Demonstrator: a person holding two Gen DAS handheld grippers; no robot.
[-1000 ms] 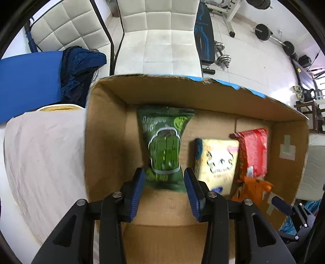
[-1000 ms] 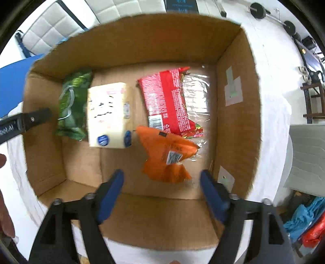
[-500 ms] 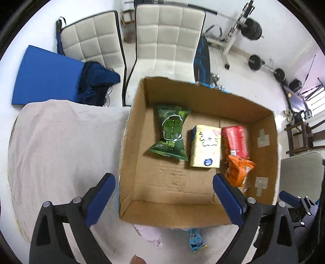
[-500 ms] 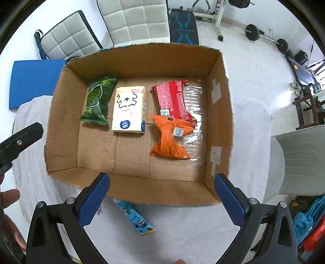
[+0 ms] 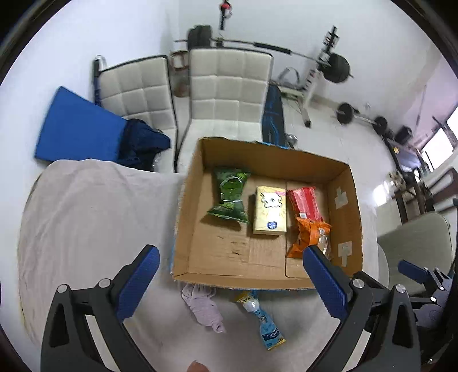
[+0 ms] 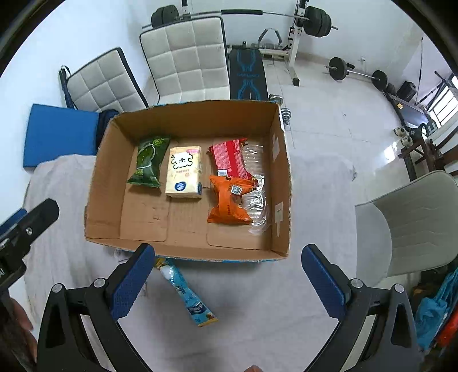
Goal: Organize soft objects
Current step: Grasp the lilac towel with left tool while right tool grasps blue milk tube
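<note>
An open cardboard box [image 5: 186, 217] [image 6: 106, 183] stands on a cloth-covered table. Inside lie a green snack bag [image 5: 230, 194] [image 6: 147, 161], a yellow tissue pack [image 5: 270, 210] [image 6: 184, 171], a red packet [image 5: 304, 201] [image 6: 230, 158] and an orange packet [image 5: 307, 236] [image 6: 229, 201]. In front of the box lie a light blue sachet [image 5: 263, 320] [image 6: 186, 294] and a pale lilac cloth [image 5: 204, 306]. My left gripper [image 5: 229, 283] and right gripper [image 6: 226, 279] are both open and empty, held above the table in front of the box.
Crumpled clear plastic [image 6: 256, 200] lies in the box's right part. Two white padded chairs [image 5: 229, 94] and a blue mat [image 5: 74, 131] stand behind the table. A grey chair [image 6: 412, 223] is at the right. Gym weights [image 6: 315, 20] are at the back.
Both grippers have pulled back and up out of the box. The left gripper let go of the green snack bag, which now lies in the box, and opened wide.
</note>
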